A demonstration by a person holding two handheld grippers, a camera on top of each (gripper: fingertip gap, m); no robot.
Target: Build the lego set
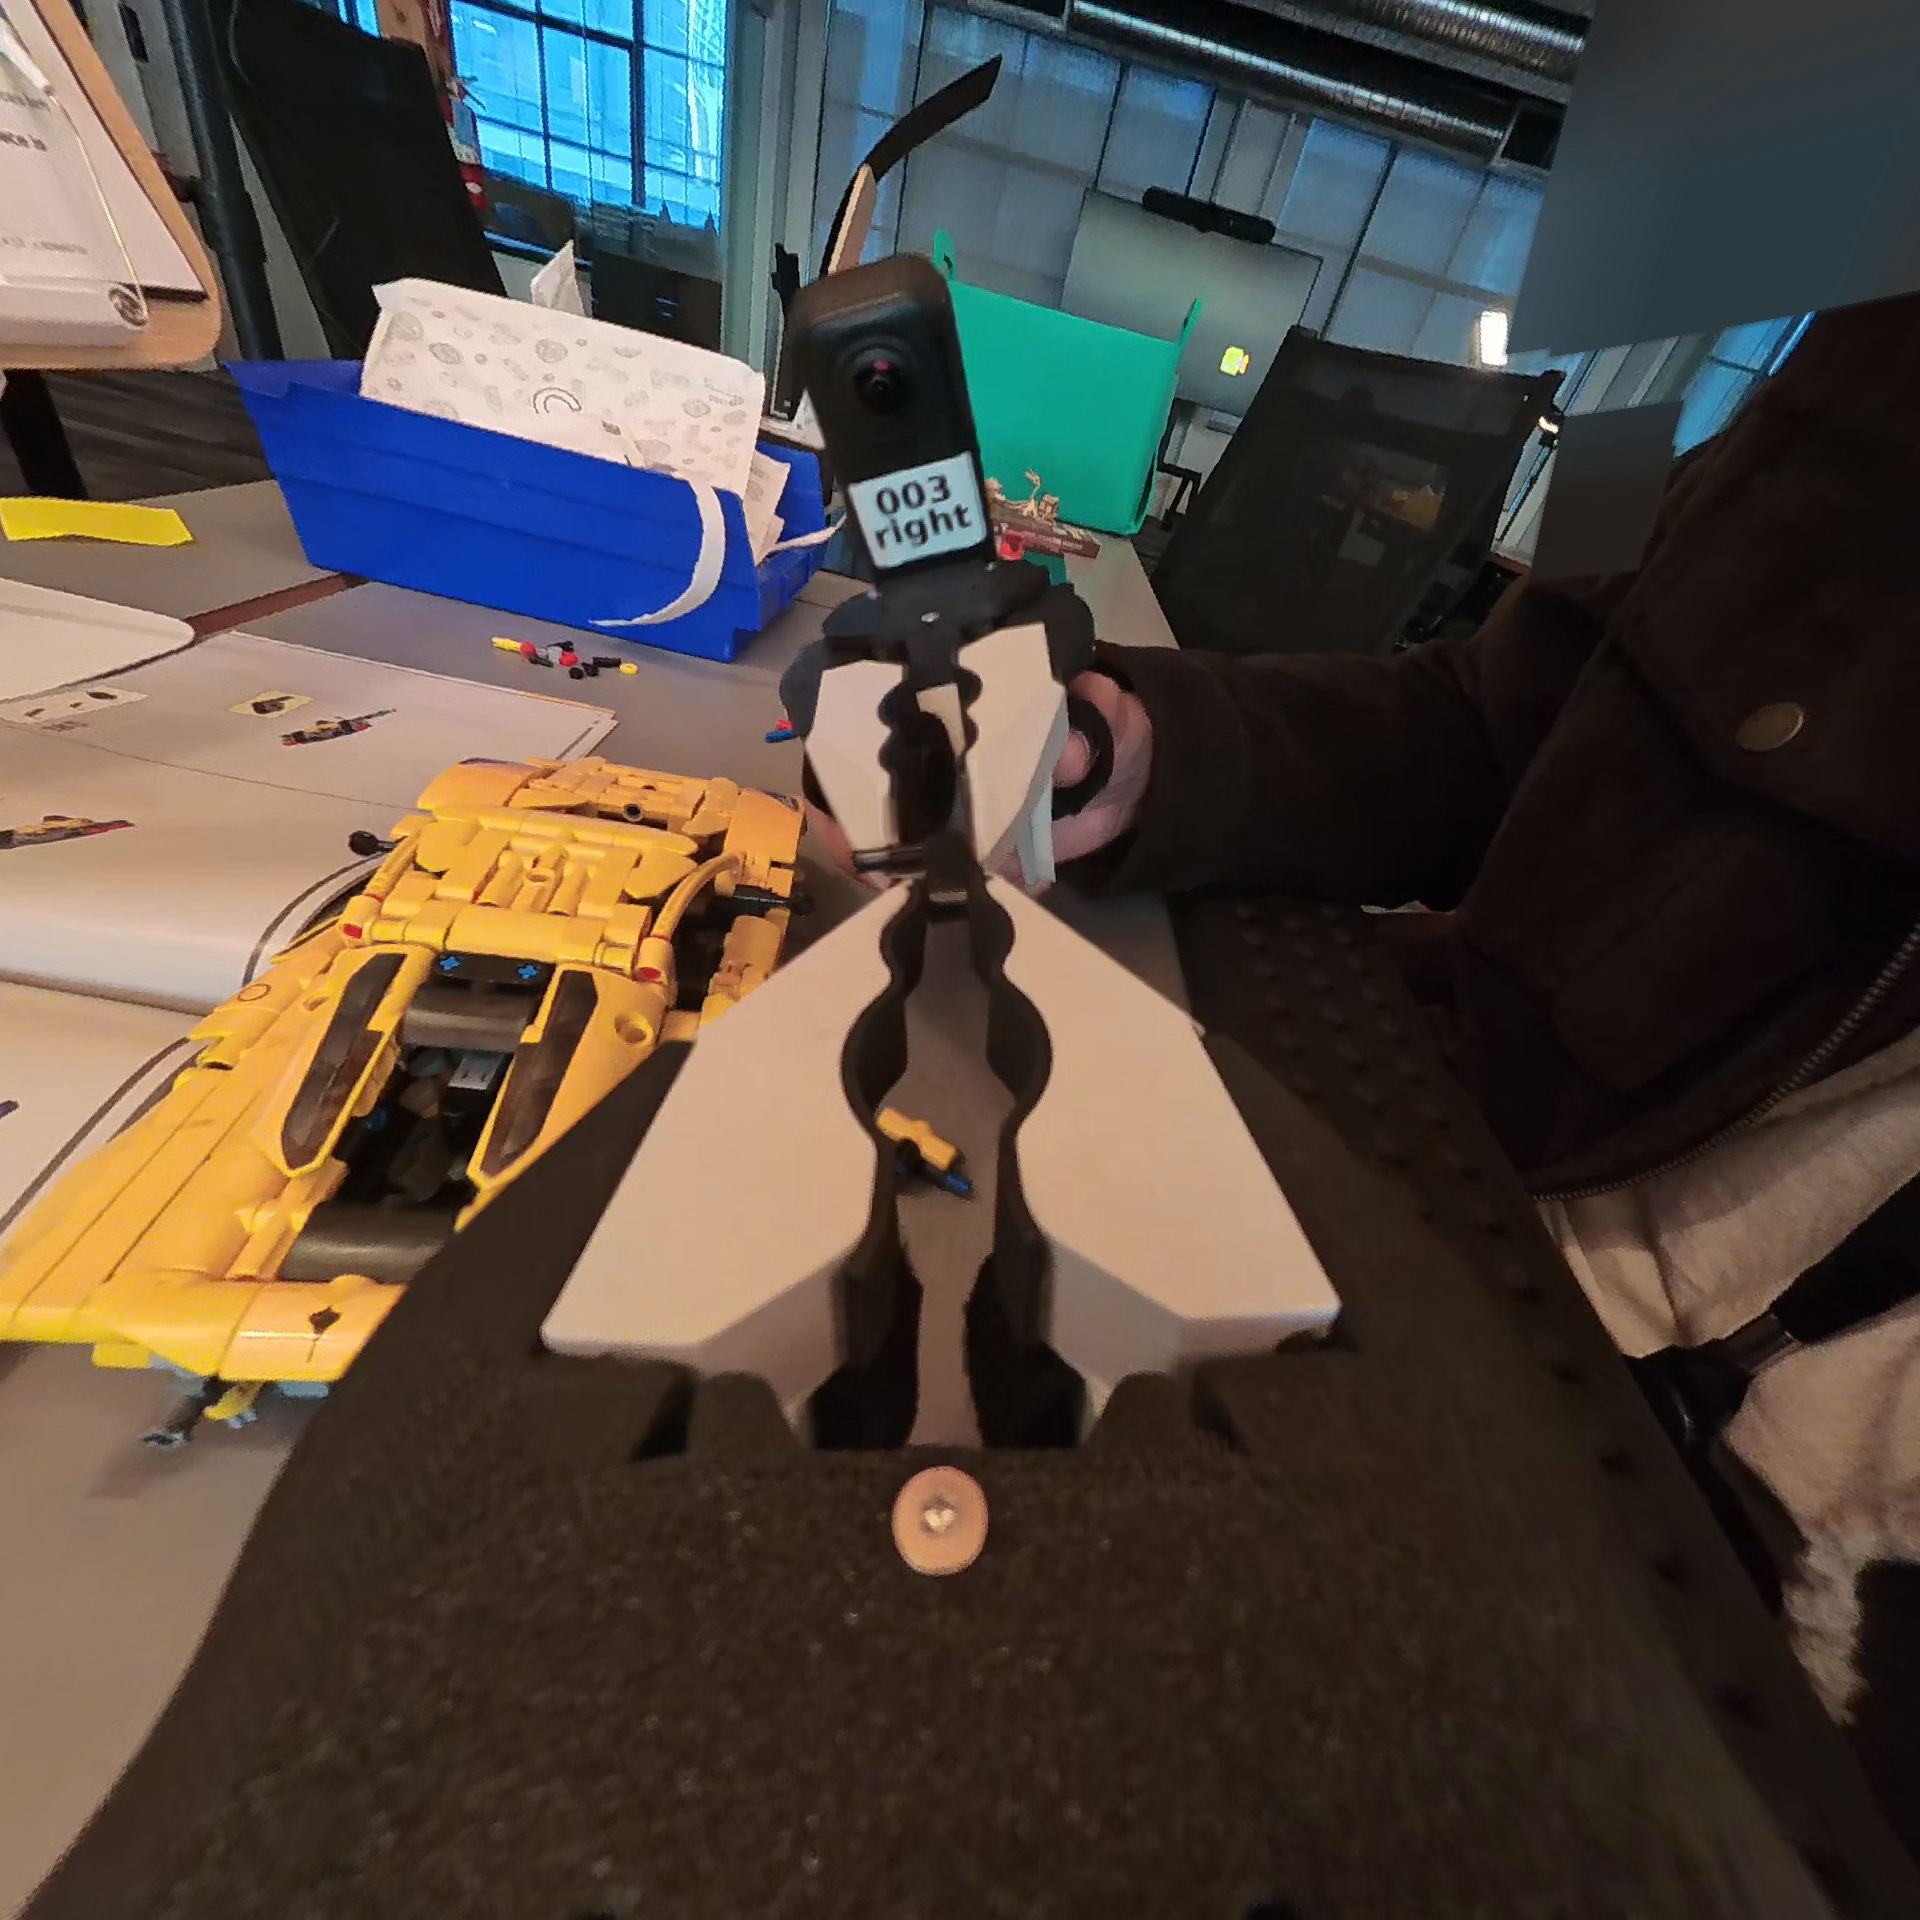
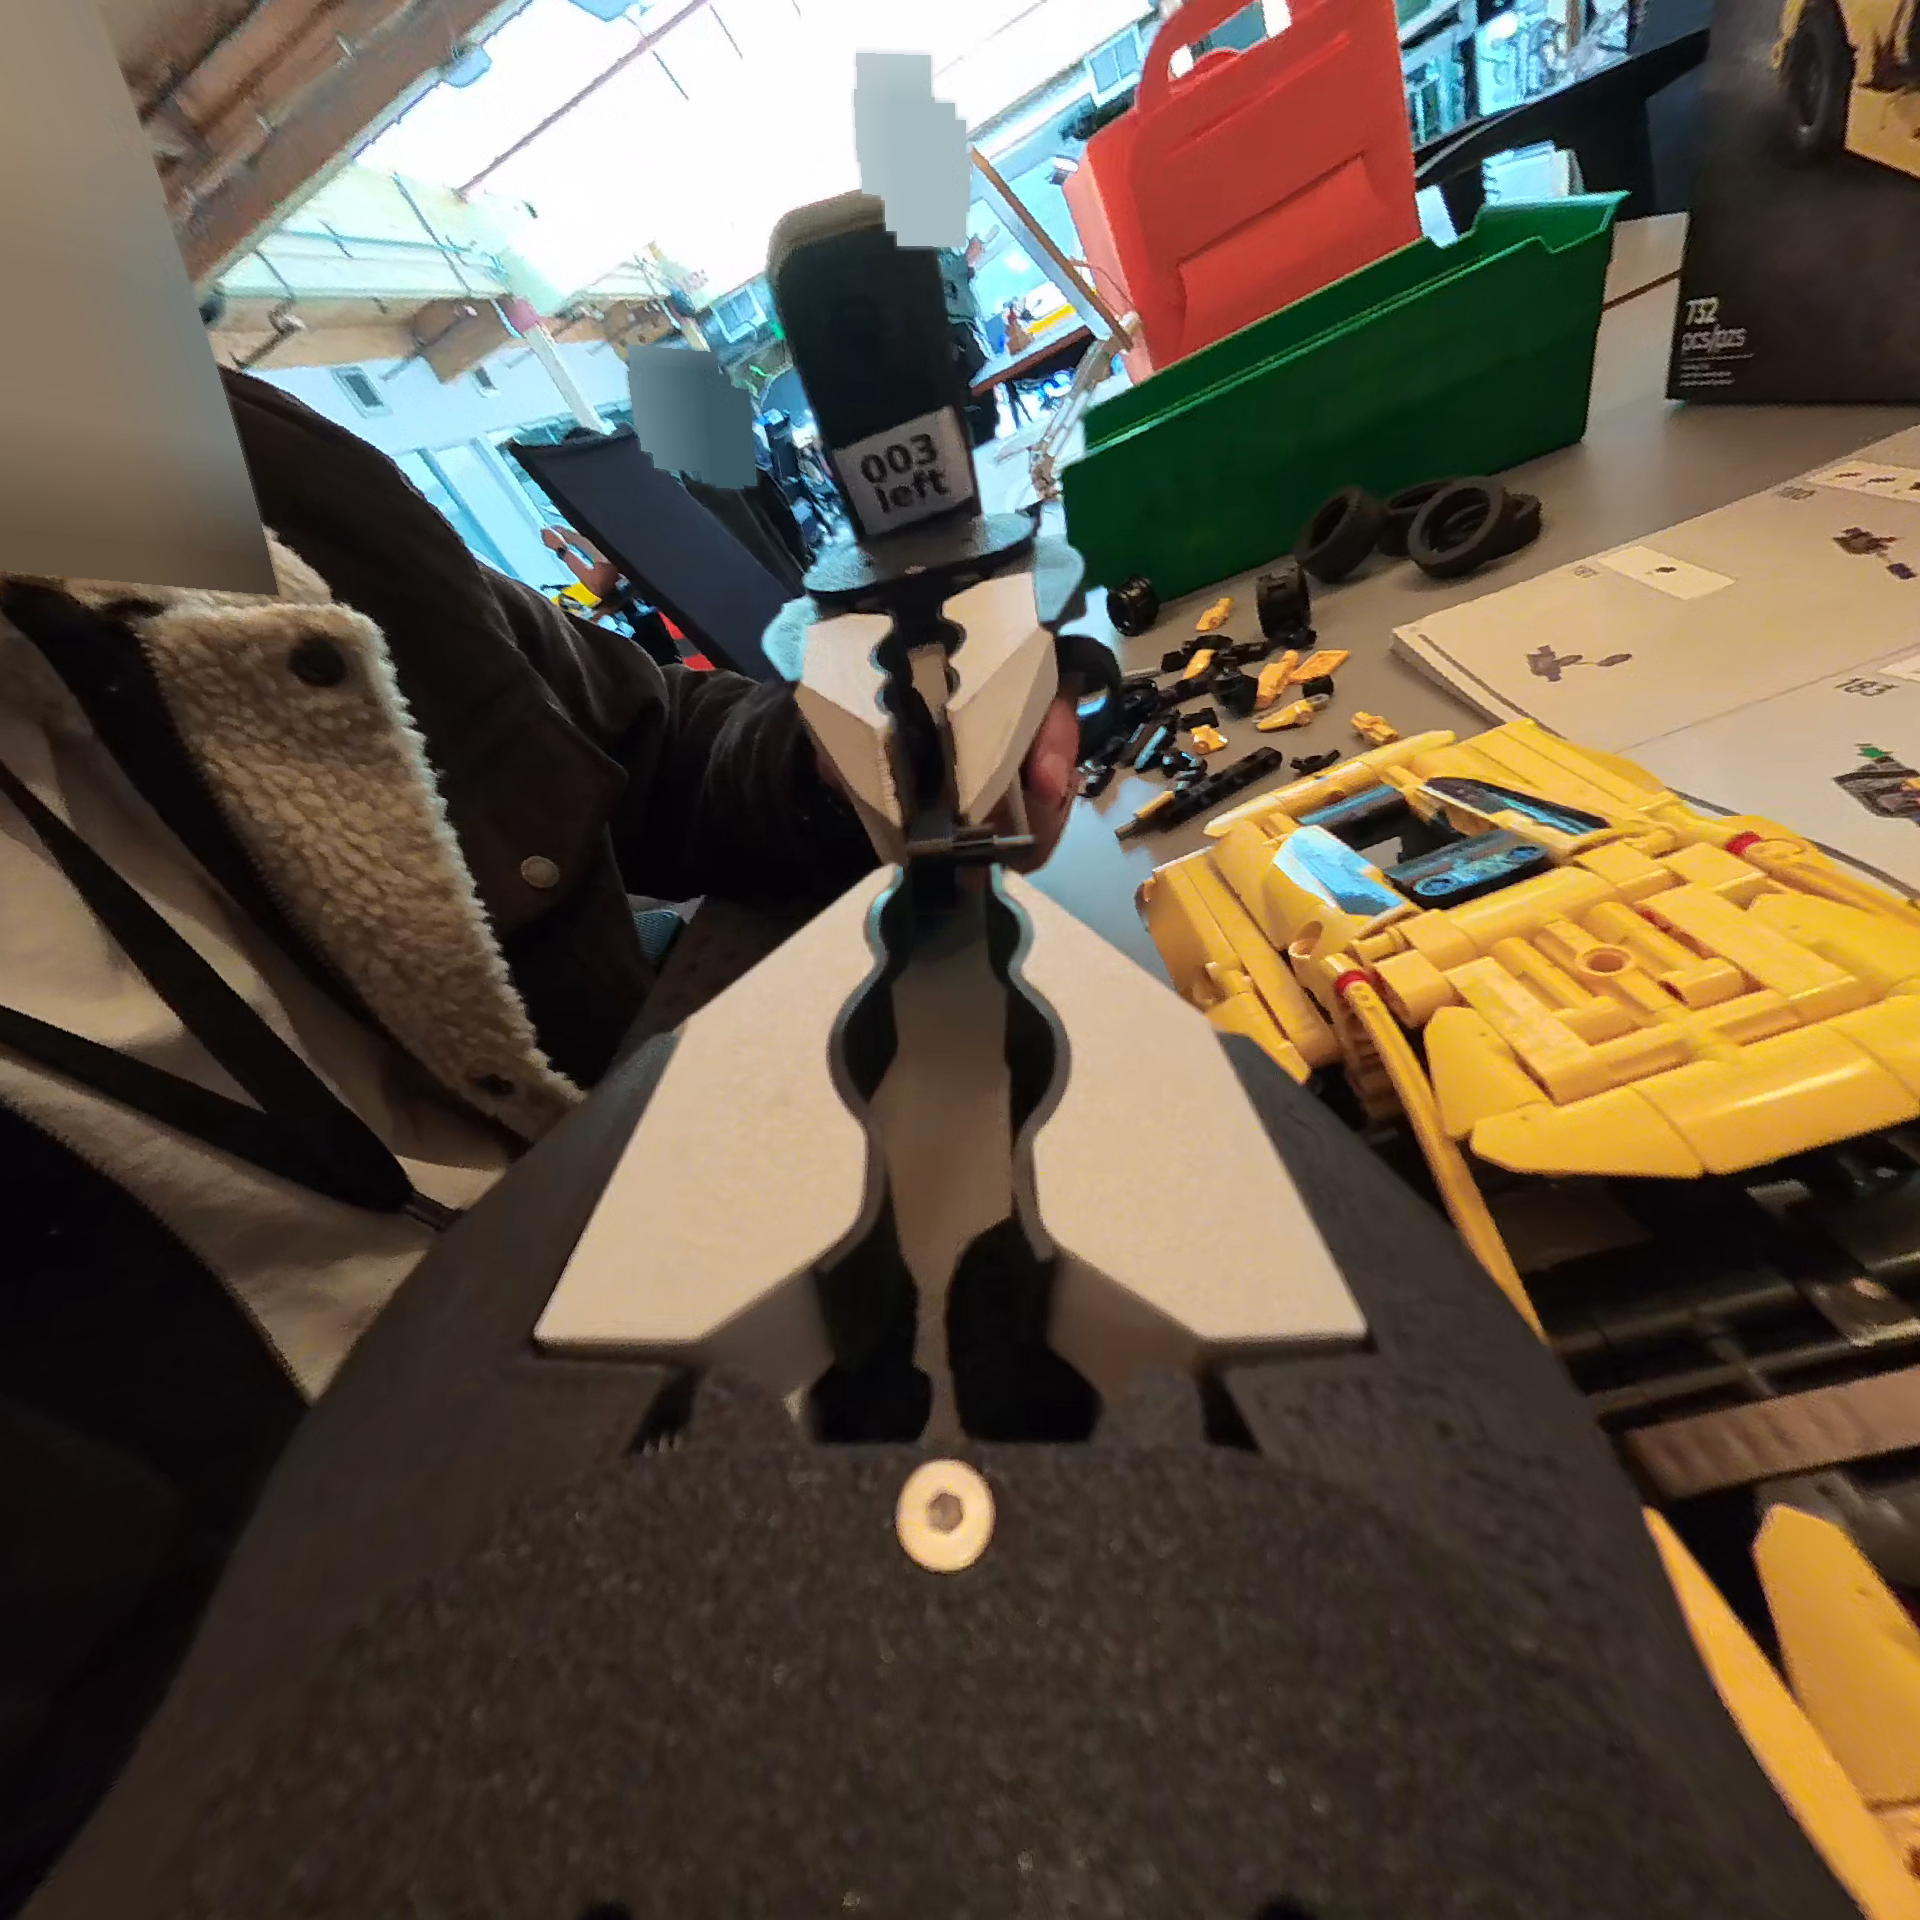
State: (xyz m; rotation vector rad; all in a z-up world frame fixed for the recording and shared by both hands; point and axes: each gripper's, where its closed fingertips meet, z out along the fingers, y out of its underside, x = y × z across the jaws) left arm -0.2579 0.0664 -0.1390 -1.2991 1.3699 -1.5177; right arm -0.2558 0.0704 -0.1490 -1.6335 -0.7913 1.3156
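Facing each other tip to tip above the table, we hold our left gripper and right gripper nearly closed, each pinching a small black piece; whether both grip one piece we cannot tell; the yellow lego car lies just beside them.
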